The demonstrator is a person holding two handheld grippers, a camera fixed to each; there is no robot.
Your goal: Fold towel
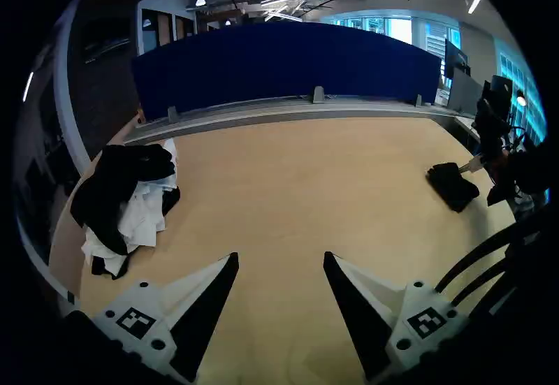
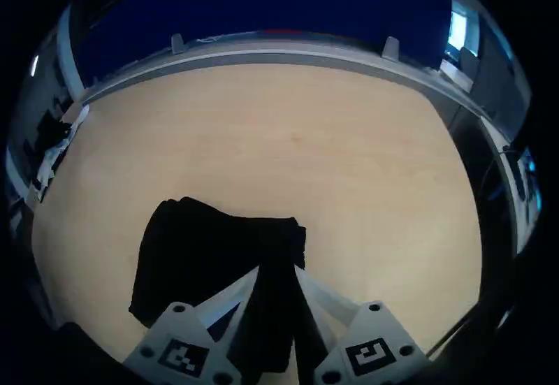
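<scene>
Wooden table (image 1: 300,175), blue partition (image 1: 293,63), left tongs (image 1: 279,256) apart, right tongs (image 2: 277,267) clamped on black towel (image 2: 195,245).

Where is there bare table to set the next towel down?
Bare: the middle of the table, between the cloth pile and the folded black towel, back to the blue partition. Crowded: the pile's edge and around the right gripper.

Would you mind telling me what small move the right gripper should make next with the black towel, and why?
Probably open the right gripper and let go: the black towel it pinches already lies folded on the table. The left gripper is open and hovers over bare wood, with a pile of cloths ahead of it.
</scene>
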